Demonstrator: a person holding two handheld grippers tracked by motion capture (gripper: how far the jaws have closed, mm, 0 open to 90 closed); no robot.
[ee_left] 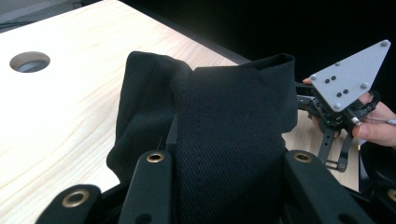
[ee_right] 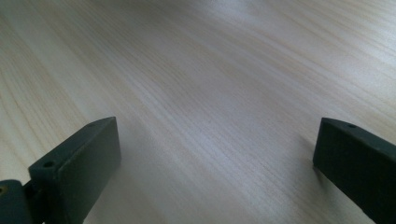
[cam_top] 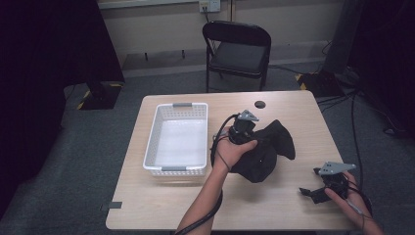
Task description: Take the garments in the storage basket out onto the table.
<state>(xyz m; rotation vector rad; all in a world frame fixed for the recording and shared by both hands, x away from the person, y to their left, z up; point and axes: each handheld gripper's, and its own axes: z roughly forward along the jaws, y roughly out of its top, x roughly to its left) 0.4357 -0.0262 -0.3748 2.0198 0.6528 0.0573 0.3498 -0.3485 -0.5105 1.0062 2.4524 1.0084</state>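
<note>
The white basket (cam_top: pixel 177 139) sits empty on the counter (cam_top: pixel 161 196); the left gripper (cam_top: pixel 243 128) clamps black cloth (cam_top: pixel 266 147), and the right gripper (cam_top: pixel 313 192) fingers (ee_right: pixel 74 172) spread wide.

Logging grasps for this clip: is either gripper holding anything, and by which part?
The left gripper grips the black cloth by a folded edge between its jaws. The right gripper is open over bare table, holding nothing.

The counter (ee_right: pixel 224 84) is pale wood with fine lines in it, smooth and a little shiny. The black cloth (ee_left: pixel 229 135) is thick and matt, with a rough slanted weave. The basket (cam_top: pixel 177 139) is white plastic with many small holes in its walls. The plate (ee_left: pixel 351 74) on the right claw (cam_top: pixel 313 192) is grey and matt.
</note>
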